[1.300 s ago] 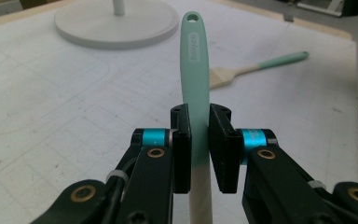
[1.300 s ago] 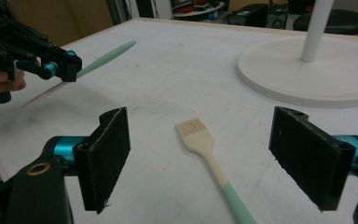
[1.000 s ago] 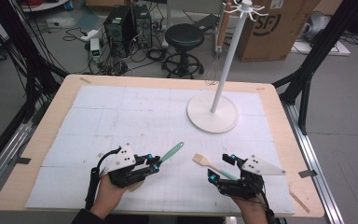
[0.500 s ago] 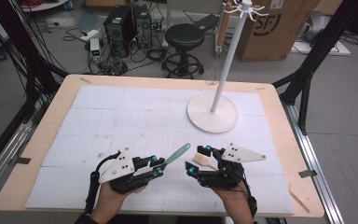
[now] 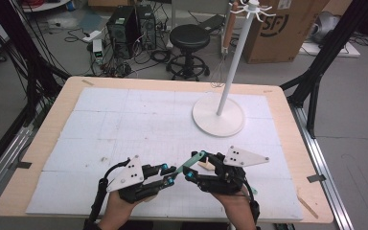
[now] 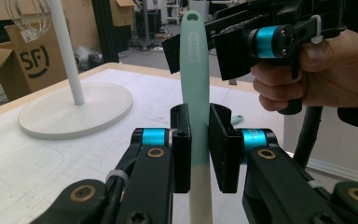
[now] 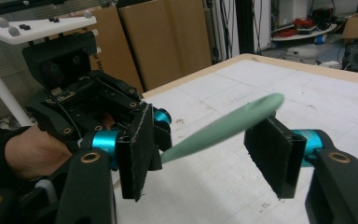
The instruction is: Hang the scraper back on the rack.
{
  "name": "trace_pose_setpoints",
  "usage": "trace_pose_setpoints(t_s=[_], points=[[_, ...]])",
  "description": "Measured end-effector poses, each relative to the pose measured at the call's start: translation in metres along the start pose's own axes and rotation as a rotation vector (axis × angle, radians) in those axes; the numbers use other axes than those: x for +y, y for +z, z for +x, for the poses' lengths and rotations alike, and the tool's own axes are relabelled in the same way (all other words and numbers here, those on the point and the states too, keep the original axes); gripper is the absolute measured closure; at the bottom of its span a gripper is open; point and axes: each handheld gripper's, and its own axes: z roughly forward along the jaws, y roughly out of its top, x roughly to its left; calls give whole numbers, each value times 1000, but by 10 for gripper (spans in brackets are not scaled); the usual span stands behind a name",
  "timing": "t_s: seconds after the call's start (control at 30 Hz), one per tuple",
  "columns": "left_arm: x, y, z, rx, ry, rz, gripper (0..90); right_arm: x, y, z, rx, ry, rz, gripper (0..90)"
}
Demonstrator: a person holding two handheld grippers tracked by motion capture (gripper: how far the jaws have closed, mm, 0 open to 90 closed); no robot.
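Note:
A mint-green utensil (image 5: 188, 164) with a long handle (image 6: 195, 70) is held above the mat, and my left gripper (image 5: 170, 175) is shut on its lower part (image 6: 199, 149). The handle slants up to the right. My right gripper (image 5: 197, 165) faces the left one, with its jaws on either side of the handle's free end (image 7: 223, 126). The right jaws have just been closing, but a gap still shows on each side of the handle (image 7: 209, 149). A wooden spatula (image 5: 205, 165) lies on the mat under the right gripper.
A white hanging stand (image 5: 219, 120) with a round base (image 6: 74, 112) rises at the back right of the mat; a whisk (image 5: 215, 76) hangs from it. A cardboard box (image 5: 287, 28), a stool (image 5: 189, 38) and computers stand beyond the table's far edge.
My right gripper has moved left from the wooden spatula to the green utensil's handle end, and its jaws have narrowed around it. The left gripper still holds the utensil, slightly higher.

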Motion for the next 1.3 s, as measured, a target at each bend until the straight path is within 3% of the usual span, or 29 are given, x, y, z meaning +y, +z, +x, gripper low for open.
trace_pose_setpoints(t_s=[0.43,0.6,0.7,0.73,0.9,1.07,1.2,1.27,1.3], points=[[-1,1,-2,1,-3,-15,796,1,-3,-1,13,21,-34,520],[-1,0,-3,3,0,-20,796,1,-5,-2,33,47,-48,604],[-1,0,-5,6,7,-29,795,3,-6,-3,42,72,-65,714],[-1,0,-7,13,10,-41,796,3,-7,-4,63,105,-76,740],[-1,1,-7,5,6,-45,795,4,-7,-5,108,166,-91,781],[0,0,-7,-15,-12,-68,797,7,-8,1,113,126,-87,805],[0,0,-7,-55,-25,-70,817,11,-9,6,115,73,-82,824],[1,-1,-5,-79,-64,-71,646,13,-9,9,106,47,-57,824],[2,-2,-4,-88,-73,-78,603,14,-10,9,105,32,-42,824]])
